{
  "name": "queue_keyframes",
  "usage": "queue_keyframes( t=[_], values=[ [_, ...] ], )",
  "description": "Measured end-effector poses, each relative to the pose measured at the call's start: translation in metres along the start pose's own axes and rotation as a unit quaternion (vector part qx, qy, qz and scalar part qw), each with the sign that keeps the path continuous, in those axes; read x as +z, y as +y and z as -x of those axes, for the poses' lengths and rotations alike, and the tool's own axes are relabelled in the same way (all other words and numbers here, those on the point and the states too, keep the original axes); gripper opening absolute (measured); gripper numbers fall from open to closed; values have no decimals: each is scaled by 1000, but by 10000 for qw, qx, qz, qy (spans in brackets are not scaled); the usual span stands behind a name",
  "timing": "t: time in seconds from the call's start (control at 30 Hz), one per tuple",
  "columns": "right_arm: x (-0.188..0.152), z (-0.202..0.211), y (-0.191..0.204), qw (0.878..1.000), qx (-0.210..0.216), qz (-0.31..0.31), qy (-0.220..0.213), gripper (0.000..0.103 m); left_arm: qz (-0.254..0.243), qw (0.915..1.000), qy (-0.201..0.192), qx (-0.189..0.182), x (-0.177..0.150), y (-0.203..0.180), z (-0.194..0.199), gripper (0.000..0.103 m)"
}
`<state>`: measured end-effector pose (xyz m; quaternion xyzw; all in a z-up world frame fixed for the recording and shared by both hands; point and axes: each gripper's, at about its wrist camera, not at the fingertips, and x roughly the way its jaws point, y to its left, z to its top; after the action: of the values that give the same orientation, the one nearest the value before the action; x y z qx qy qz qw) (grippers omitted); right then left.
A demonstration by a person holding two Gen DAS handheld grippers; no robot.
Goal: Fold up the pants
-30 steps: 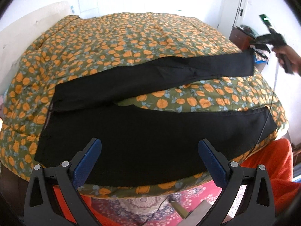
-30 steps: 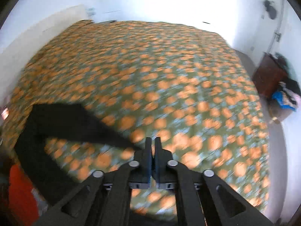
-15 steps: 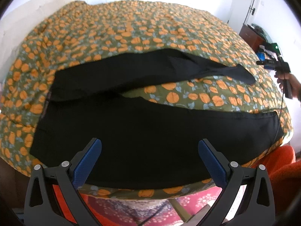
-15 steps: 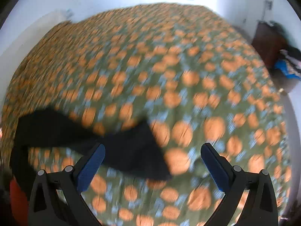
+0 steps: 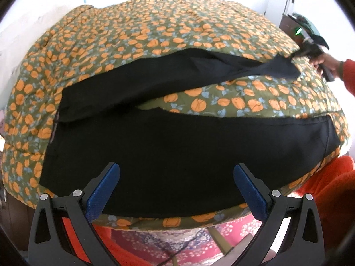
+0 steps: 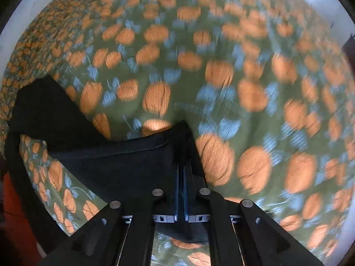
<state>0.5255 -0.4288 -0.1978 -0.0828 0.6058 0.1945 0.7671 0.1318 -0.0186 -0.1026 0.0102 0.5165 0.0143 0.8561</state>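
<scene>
Black pants (image 5: 177,137) lie spread across the bed, waist at the left and two legs running right. The far leg (image 5: 155,82) narrows to a bunched hem at the right. There my right gripper (image 5: 297,53) pinches it, held in a hand. In the right wrist view my right gripper (image 6: 183,166) has its jaws closing tight on the hem cloth (image 6: 122,161), which drapes over the fingers. My left gripper (image 5: 176,167) hangs open over the near leg, with nothing between its blue pads (image 5: 104,188).
A green bedspread (image 5: 177,26) with orange fruit print covers the whole bed. A red sleeve (image 5: 348,73) shows at the right, orange-red cloth (image 5: 328,195) lies at the bed's near right corner, and a patterned rug (image 5: 177,243) lies below the near edge.
My right gripper let go of the far leg, stood open above it, then dropped and shut on its hem. The leg's end went from flat to bunched. My left gripper stayed open.
</scene>
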Motion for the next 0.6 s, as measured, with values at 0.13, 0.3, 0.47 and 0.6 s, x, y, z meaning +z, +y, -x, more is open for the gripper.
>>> queue_keyframes(
  t=[0.13, 0.3, 0.47, 0.6],
  values=[
    [22, 70, -42, 9833, -764, -969, -1339, 4, 130, 9999, 8, -69, 10, 3, -10, 102],
    [32, 63, -60, 9642, -1718, -1511, -1337, 25, 307, 9993, -48, 223, 17, 21, -24, 102],
    [17, 51, -29, 9668, -1273, -1780, -1317, 62, 621, 9937, -273, 892, 42, 83, -59, 102],
    [17, 31, 79, 9843, 579, -1300, -1045, 63, 1140, 9814, -669, 1391, 79, 136, -109, 102]
  ],
)
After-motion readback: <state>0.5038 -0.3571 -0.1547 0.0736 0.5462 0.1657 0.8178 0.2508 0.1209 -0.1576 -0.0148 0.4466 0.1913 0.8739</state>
